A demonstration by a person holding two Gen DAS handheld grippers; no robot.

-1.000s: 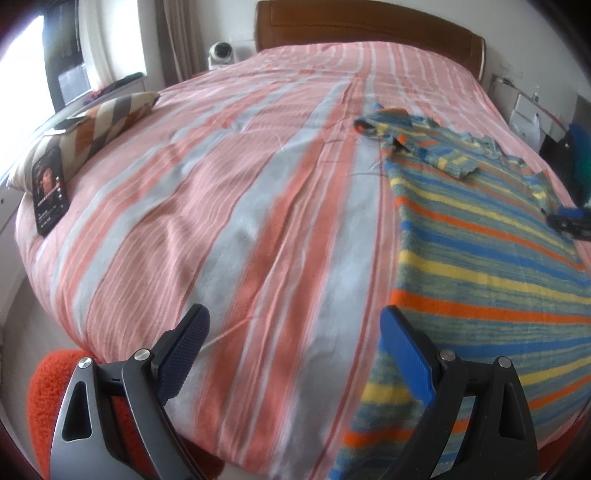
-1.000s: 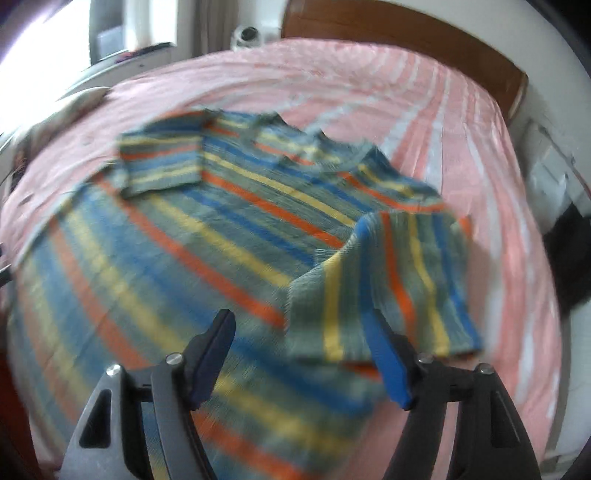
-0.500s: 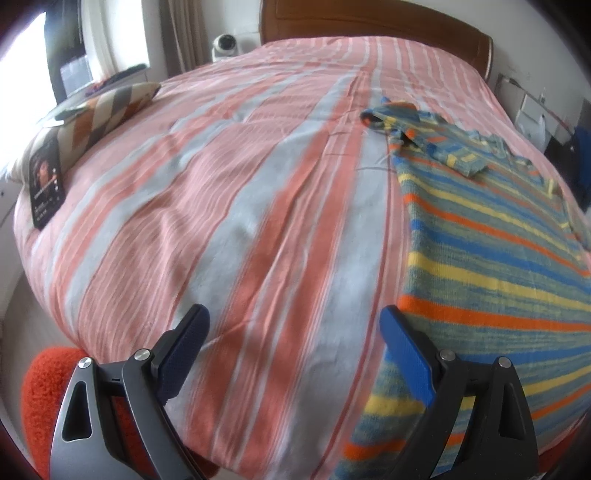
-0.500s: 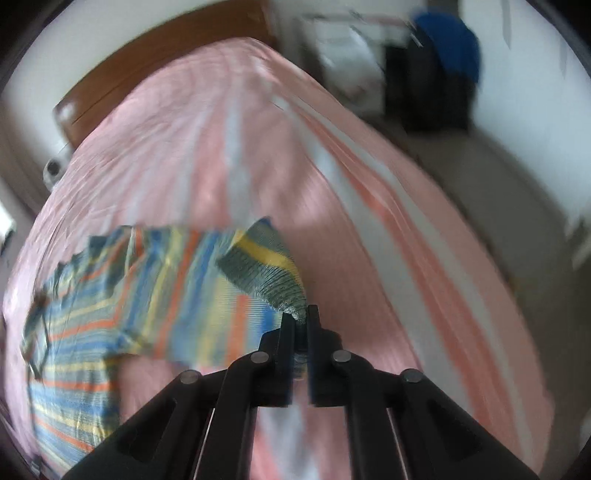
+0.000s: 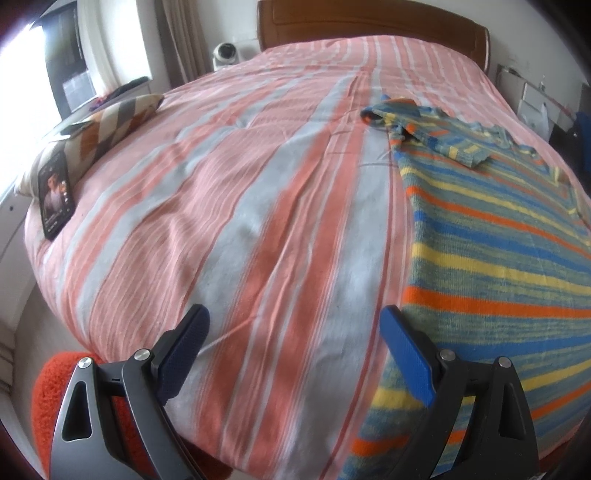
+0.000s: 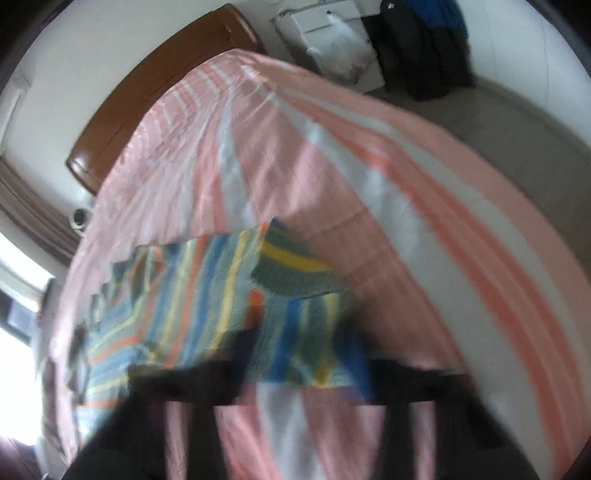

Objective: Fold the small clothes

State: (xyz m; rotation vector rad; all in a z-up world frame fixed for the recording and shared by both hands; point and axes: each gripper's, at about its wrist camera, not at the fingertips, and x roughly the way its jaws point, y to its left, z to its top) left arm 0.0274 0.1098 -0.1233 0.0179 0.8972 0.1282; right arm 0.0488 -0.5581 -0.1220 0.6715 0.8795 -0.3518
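Observation:
A small striped knit shirt (image 5: 495, 258), blue, yellow, orange and green, lies flat on the right side of a bed (image 5: 258, 184) with a pink and grey striped cover. Its near sleeve is folded in over the chest. My left gripper (image 5: 291, 354) is open and empty above the bed's foot edge, its right finger beside the shirt's hem. In the blurred right wrist view the shirt (image 6: 207, 317) lies with one sleeve (image 6: 291, 269) folded over. My right gripper (image 6: 299, 365) hovers over the shirt's edge with its fingers apart.
A patterned pillow (image 5: 107, 125) and a phone (image 5: 55, 195) lie at the bed's left edge. A wooden headboard (image 5: 369, 18) is at the far end. An orange rug (image 5: 48, 398) lies below the foot. Dark clothes (image 6: 424, 44) hang by the wall.
My right gripper, shut on the sleeve half a second ago, has opened and let it go; the sleeve now lies folded on the shirt. My left gripper has stayed open, shifting slightly.

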